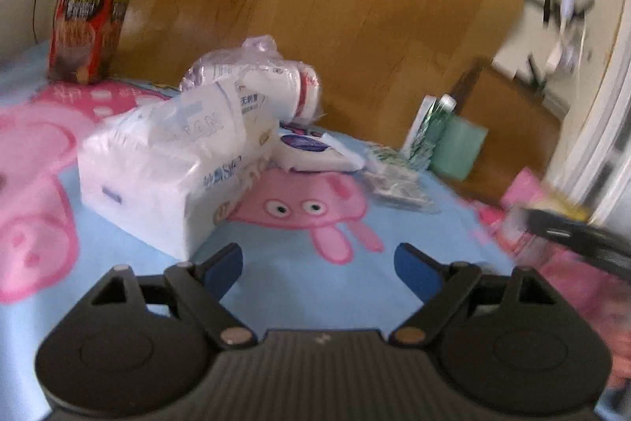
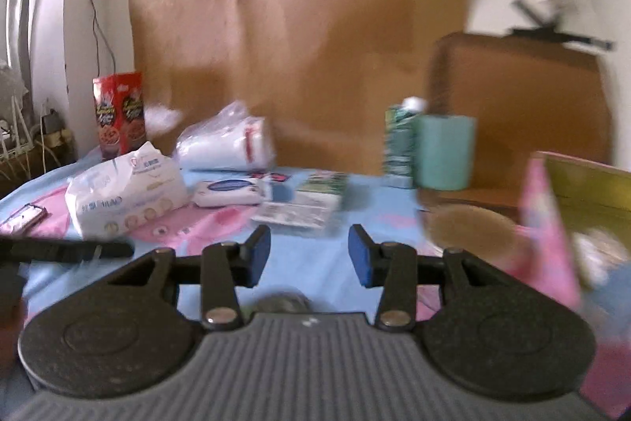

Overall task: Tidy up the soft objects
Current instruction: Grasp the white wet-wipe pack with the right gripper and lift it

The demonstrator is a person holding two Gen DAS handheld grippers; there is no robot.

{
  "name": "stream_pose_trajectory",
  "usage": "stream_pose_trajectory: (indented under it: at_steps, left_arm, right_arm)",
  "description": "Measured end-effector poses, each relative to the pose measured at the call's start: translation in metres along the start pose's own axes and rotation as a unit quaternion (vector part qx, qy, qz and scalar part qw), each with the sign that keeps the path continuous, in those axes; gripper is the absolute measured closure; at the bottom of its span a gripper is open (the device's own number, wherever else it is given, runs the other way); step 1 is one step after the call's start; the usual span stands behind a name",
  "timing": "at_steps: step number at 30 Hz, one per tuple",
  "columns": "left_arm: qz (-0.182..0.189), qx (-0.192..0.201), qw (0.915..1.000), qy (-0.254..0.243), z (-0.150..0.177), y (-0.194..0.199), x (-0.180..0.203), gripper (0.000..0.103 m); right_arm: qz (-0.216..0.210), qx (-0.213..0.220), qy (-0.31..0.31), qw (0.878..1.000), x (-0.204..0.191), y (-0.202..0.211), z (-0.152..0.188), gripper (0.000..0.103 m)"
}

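A big white tissue pack lies on a blue cloth with pink cartoon pigs. Behind it sits a clear plastic bag of white soft goods. A flat wet-wipes pack and a thin green-and-white packet lie to its right. My left gripper is open and empty, just right of the tissue pack's near corner. My right gripper hovers over the cloth short of the packet, jaws apart with nothing between them.
A red snack box stands at the back left. A green carton and a teal cup stand at the back right, against brown cardboard. A pink open box is close on the right.
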State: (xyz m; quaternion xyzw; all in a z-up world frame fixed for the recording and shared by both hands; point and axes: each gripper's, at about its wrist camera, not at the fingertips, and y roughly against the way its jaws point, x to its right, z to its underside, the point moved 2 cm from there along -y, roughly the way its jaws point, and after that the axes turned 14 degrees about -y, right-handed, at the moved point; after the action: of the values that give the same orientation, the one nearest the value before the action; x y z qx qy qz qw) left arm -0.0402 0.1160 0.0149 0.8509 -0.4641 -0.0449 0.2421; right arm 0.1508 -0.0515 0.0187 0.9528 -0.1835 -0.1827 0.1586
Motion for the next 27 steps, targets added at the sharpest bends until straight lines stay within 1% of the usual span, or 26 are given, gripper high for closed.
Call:
stream_pose_trajectory:
  at_steps: [1,3,4,6,7,8,10,12,13,14,15,16,17,20,22,24,27]
  left_arm:
    - [0.002,0.014,0.9999,0.006,0.000,0.003,-0.003,0.016]
    - [0.012,0.023,0.9996,0.014,-0.001,0.003,-0.006,0.016]
    - [0.020,0.031,0.9992,0.017,-0.002,0.004,-0.007,0.016]
    - [0.023,0.043,0.9986,0.020,-0.001,0.008,-0.006,0.016]
    - [0.025,0.049,0.9982,0.023,-0.001,0.010,-0.006,0.016]
    - [0.026,0.055,0.9977,0.028,-0.001,0.012,-0.007,0.016]
    - [0.030,0.064,0.9967,0.040,0.000,0.013,-0.011,0.016]
    - [0.036,0.069,0.9955,0.054,0.001,0.015,-0.016,0.016]
    - [0.039,0.071,0.9950,0.058,0.001,0.015,-0.017,0.016]
    - [0.041,0.074,0.9946,0.061,0.001,0.015,-0.017,0.016]
    - [0.042,0.077,0.9943,0.061,0.001,0.016,-0.018,0.016]
    - [0.042,0.079,0.9942,0.059,0.001,0.016,-0.017,0.016]
    - [0.043,0.081,0.9942,0.057,0.000,0.017,-0.016,0.016]
    - [0.043,0.085,0.9938,0.057,0.002,0.018,-0.015,0.016]
    - [0.044,0.088,0.9931,0.064,0.002,0.019,-0.017,0.015]
    - [0.045,0.091,0.9921,0.074,0.002,0.019,-0.020,0.015]
    - [0.047,0.091,0.9910,0.086,0.004,0.020,-0.023,0.014]
  right_arm:
    - [-0.006,-0.014,-0.003,1.000,-0.006,-0.016,-0.007,0.056]
    - [-0.018,-0.047,-0.005,0.999,-0.022,-0.054,-0.019,0.056]
    - [-0.028,-0.066,-0.004,0.997,-0.030,-0.068,-0.019,0.056]
    - [-0.058,-0.117,-0.002,0.991,-0.047,-0.104,-0.023,0.054]
    - [-0.065,-0.132,0.001,0.989,-0.054,-0.121,-0.025,0.052]
    - [-0.058,-0.139,-0.001,0.989,-0.059,-0.138,-0.029,0.051]
    - [-0.031,-0.146,-0.020,0.989,-0.061,-0.165,-0.037,0.051]
    - [0.011,-0.137,-0.036,0.990,-0.055,-0.189,-0.047,0.053]
    - [0.025,-0.140,-0.043,0.989,-0.051,-0.201,-0.051,0.053]
    - [0.032,-0.151,-0.052,0.987,-0.046,-0.210,-0.053,0.063]
    - [0.037,-0.167,-0.059,0.984,-0.042,-0.218,-0.053,0.080]
    - [0.040,-0.189,-0.064,0.979,-0.039,-0.225,-0.050,0.088]
    - [0.035,-0.211,-0.071,0.974,-0.038,-0.231,-0.047,0.099]
    - [0.022,-0.212,-0.073,0.974,-0.041,-0.216,-0.043,0.100]
    - [0.013,-0.197,-0.075,0.977,-0.045,-0.199,-0.046,0.100]
    - [-0.003,-0.186,-0.084,0.979,-0.046,-0.172,-0.048,0.100]
    - [-0.039,-0.182,-0.101,0.977,-0.043,-0.123,-0.044,0.100]
